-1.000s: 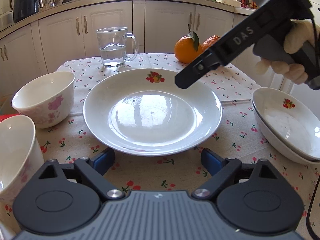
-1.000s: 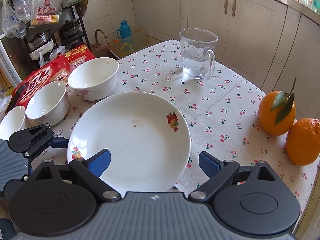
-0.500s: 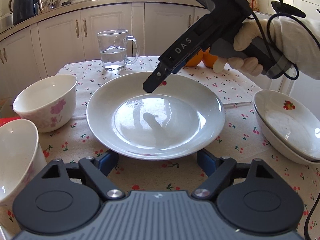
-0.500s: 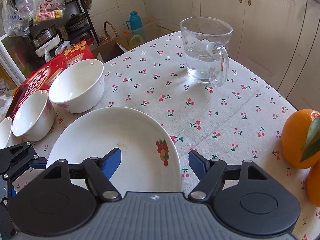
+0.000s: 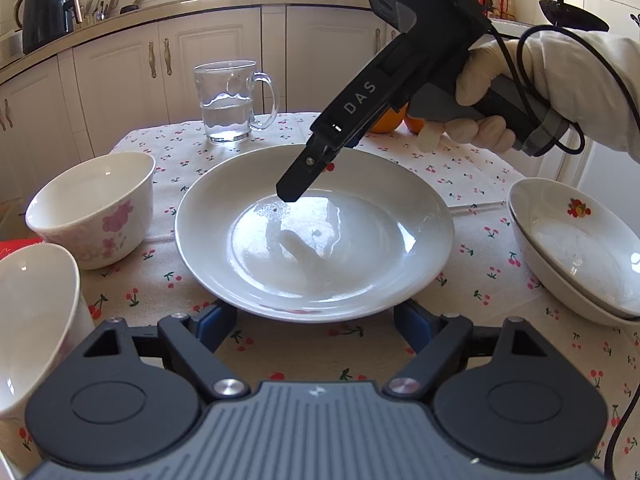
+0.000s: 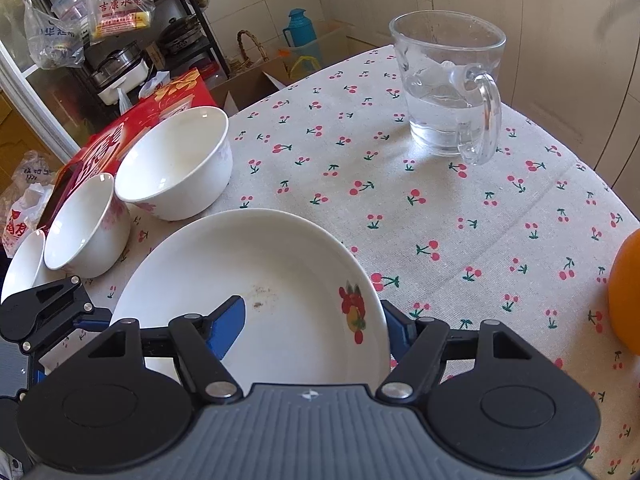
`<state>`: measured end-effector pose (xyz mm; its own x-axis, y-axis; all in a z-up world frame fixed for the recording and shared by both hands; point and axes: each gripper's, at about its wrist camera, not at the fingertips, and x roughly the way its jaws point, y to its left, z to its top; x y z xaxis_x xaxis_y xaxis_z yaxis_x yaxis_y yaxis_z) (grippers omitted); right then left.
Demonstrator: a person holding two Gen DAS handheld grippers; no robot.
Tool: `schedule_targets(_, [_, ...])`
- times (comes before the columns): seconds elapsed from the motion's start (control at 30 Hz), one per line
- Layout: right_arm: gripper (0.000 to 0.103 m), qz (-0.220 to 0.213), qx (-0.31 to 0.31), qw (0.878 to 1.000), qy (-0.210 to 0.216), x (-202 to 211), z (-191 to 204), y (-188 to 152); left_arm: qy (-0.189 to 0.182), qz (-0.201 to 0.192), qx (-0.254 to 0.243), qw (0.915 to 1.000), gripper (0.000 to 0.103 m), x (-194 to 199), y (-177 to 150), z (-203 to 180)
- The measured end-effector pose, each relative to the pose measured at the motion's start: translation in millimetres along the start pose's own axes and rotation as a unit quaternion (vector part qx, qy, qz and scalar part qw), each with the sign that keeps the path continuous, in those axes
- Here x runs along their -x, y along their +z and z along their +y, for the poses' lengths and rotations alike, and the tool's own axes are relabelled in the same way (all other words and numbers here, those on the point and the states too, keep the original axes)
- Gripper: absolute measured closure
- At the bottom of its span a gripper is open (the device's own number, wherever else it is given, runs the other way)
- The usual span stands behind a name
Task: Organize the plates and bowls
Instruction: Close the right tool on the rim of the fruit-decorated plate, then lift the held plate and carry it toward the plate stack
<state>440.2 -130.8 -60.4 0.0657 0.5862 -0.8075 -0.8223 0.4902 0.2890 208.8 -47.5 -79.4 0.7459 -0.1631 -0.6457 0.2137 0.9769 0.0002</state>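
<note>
Right gripper point(image 6: 316, 326) fingers closing astride plate point(image 6: 280, 264) rim, left gripper point(image 5: 316, 326) fingers apart, seemingly ungripped

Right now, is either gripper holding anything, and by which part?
Nothing yet. The right gripper, jaws closing, straddles the rim of the plate, pads not pressing; the left gripper is open at its near edge.

Left wrist cam: low over near edge of bench point(image 5: 280, 344), tilted down, facing cabinets point(image 5: 208, 64) across the plate point(image 5: 208, 216), v. close. Right wrist cam: higher, steeper tilt, above plate's far rim, facing shelves point(image 6: 120, 52) and the bench's rounded end. Both views share plate, mug point(image 5: 228, 100), two bowls point(image 5: 92, 208). Left view also catches right tool point(image 5: 292, 192) from outside; right view catches left tool point(image 6: 44, 312) at its lower-left edge.
</note>
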Motion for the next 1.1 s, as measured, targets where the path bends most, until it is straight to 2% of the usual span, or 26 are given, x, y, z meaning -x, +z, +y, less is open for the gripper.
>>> schedule_targets(0.5, [0.023, 0.010, -0.008, 1.000, -0.006, 4, 8, -10, -0.016, 0.014, -0.025, 0.9995, 0.018, 9, -1, 1])
schedule_targets(1.1, [0.021, 0.005, -0.032, 0.999, -0.006, 31, 46, -50, -0.056, 0.033, -0.057, 0.9963, 0.018, 50, -11, -9])
